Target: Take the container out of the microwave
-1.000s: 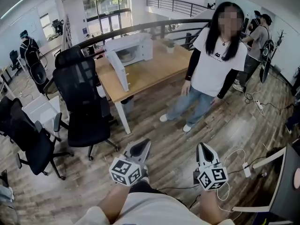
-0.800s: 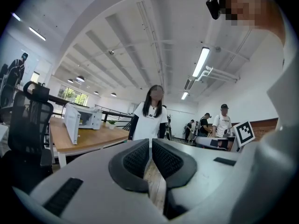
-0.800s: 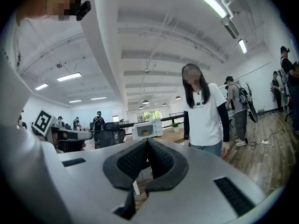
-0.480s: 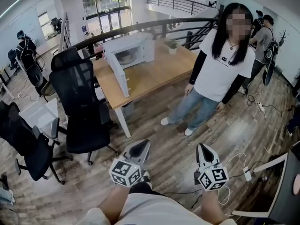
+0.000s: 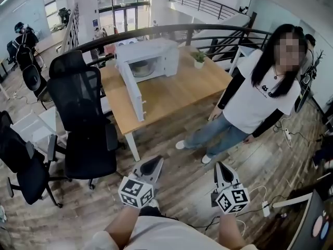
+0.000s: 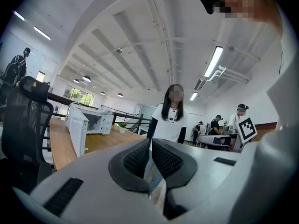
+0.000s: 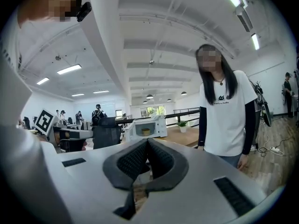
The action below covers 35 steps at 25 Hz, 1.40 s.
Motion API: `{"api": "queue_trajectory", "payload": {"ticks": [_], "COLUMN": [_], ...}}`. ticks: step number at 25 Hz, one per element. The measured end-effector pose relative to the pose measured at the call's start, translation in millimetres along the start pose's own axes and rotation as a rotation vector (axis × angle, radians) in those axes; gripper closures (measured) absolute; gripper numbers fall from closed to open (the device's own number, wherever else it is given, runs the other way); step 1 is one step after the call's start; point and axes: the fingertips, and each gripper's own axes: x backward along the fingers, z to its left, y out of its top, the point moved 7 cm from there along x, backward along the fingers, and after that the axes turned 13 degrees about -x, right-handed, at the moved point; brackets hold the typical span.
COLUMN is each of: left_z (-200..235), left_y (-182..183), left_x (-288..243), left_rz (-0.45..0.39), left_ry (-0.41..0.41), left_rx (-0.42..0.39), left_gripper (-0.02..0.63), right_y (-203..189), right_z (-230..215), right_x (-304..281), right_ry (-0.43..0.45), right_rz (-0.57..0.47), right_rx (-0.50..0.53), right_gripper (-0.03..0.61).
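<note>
A white microwave [image 5: 151, 56] stands on the far part of a wooden table [image 5: 171, 90], its door [image 5: 132, 90] swung open toward me. Inside it sits a pale container [image 5: 139, 66], which looks yellowish in the right gripper view [image 7: 146, 131]. My left gripper [image 5: 155, 162] and right gripper [image 5: 219, 166] are held side by side over the wood floor, well short of the table. Both point toward it, shut and with nothing in them. The left gripper view also takes in the microwave [image 6: 96, 121] beyond the closed pads [image 6: 138, 160].
A person [image 5: 255, 98] in a white shirt stands at the table's right corner. Two black office chairs [image 5: 83, 113] stand left of the table. A small potted plant [image 5: 199, 58] sits on the table by the microwave. Cables [image 5: 260, 202] lie on the floor at the right.
I have come closer to the table: microwave, table and the standing person loom larger and nearer. Both grippers keep their pose and stay shut.
</note>
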Motion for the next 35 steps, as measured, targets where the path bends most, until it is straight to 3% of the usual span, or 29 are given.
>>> {"api": "queue_trajectory", "payload": {"ticks": [6, 14, 29, 35], "left_z": [45.2, 66.0, 71.5, 71.7], "left_y": [10.7, 10.6, 33.5, 33.1], "left_x": [-28.4, -70.3, -222.6, -257.7], "left_rz": [0.004, 0.019, 0.029, 0.057], "left_ry": [0.017, 0.064, 0.348, 0.444], "left_rx": [-0.016, -0.009, -0.007, 0.003], "left_gripper": [0.566, 0.566, 0.567, 0.566], "right_y": [10.6, 22.8, 79.3, 86.6], "right_z": [-0.7, -31.2, -177.2, -207.7], "right_x": [-58.0, -119.0, -267.2, -313.0], "right_ry": [0.021, 0.077, 0.319, 0.406], "right_rz": [0.016, 0.034, 0.113, 0.144], "right_rx": [-0.002, -0.011, -0.023, -0.031], "right_gripper": [0.563, 0.563, 0.565, 0.563]}}
